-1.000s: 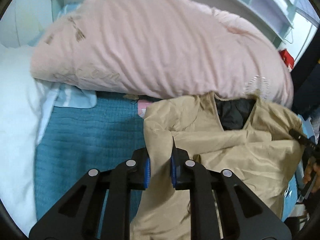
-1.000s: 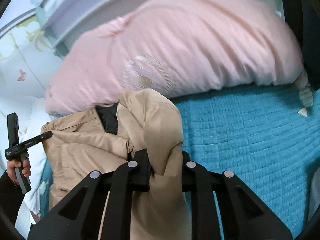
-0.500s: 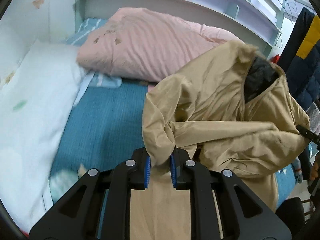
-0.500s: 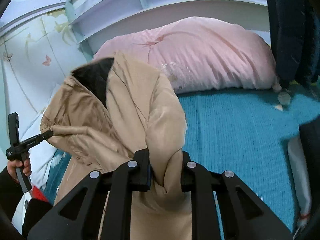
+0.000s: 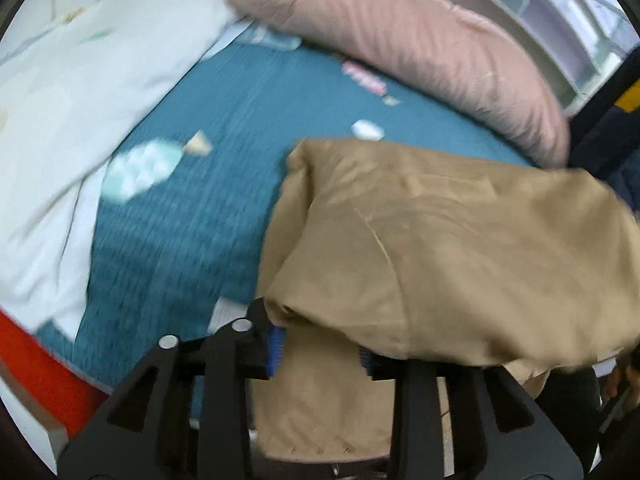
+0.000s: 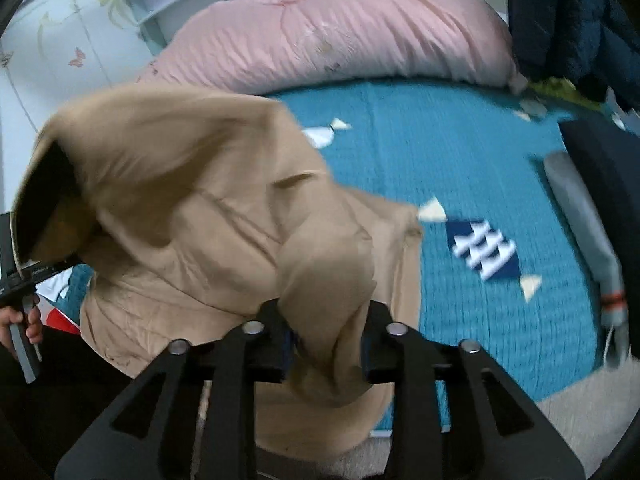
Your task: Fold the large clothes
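A large tan jacket [image 5: 440, 248] hangs in the air over the near edge of a bed, folded back toward me. My left gripper [image 5: 320, 348] is shut on a bunch of its fabric; the cloth drapes over the right finger. My right gripper [image 6: 326, 344] is shut on another bunch of the same jacket [image 6: 192, 200]. The dark lining [image 6: 44, 196] shows at the collar on the left of the right wrist view. The other hand-held gripper [image 6: 20, 280] shows at that view's left edge.
The bed has a teal blanket [image 6: 460, 152] with small patterned patches. A pink duvet [image 6: 332, 28] lies along the headboard. A white quilt [image 5: 72, 80] lies at the left. Dark blue clothes [image 6: 576, 20] hang at the right. A grey roll [image 6: 580, 216] lies near the bed's right edge.
Both grippers have pulled back toward the near edge of the bed and lifted the jacket. The upper part has swung over toward me, baring more teal blanket.
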A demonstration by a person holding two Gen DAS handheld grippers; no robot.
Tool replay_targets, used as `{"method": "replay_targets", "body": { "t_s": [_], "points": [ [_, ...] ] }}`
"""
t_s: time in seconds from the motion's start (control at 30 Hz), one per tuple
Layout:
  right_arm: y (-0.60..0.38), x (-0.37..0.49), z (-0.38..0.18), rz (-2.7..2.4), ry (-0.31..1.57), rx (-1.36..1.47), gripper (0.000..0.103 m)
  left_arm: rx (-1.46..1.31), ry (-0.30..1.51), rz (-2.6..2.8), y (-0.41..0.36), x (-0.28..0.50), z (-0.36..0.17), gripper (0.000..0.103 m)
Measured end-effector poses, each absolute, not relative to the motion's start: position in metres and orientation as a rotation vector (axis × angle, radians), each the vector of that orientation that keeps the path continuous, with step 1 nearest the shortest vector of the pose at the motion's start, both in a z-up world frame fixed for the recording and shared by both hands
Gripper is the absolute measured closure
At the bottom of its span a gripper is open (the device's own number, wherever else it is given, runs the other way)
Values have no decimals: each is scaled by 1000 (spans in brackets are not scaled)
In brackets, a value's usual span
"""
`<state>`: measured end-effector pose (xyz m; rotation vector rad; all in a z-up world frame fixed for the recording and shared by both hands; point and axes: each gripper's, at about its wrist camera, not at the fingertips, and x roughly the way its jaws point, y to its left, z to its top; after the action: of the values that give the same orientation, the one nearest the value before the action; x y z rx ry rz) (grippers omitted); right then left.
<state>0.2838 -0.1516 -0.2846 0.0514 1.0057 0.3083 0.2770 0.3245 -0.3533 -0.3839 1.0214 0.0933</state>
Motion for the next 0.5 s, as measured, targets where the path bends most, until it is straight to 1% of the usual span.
{"method": "replay_targets", "body": {
  "t_s": [0.03, 0.07, 0.1, 0.13, 0.2, 0.23, 0.27, 0.37, 0.5],
  "points": [
    [-153, 279, -285, 310, 1014, 61, 71, -405, 1044, 108, 329, 274, -358, 61],
    [-154, 274, -286, 305, 1021, 56, 67, -427, 1069, 138, 334, 271, -360, 49],
    [-155, 271, -286, 292, 1032, 47, 59, -436, 1076, 167, 339, 265, -360, 43],
    [-157, 264, -286, 276, 1047, 47, 56, -441, 1074, 184, 342, 261, -359, 42],
    [-163, 254, -284, 269, 1063, 59, 53, -451, 1076, 215, 352, 250, -356, 34],
    [-166, 247, -282, 257, 1069, 63, 50, -456, 1073, 220, 355, 245, -353, 32],
    [-170, 245, -280, 251, 1074, 68, 48, -452, 1069, 232, 359, 239, -348, 32],
    [-183, 234, -273, 227, 1101, 100, 48, -428, 1048, 280, 364, 226, -332, 32],
    [-198, 220, -250, 185, 1086, 121, 48, -394, 932, 322, 365, 208, -294, 31]
  ]
}}
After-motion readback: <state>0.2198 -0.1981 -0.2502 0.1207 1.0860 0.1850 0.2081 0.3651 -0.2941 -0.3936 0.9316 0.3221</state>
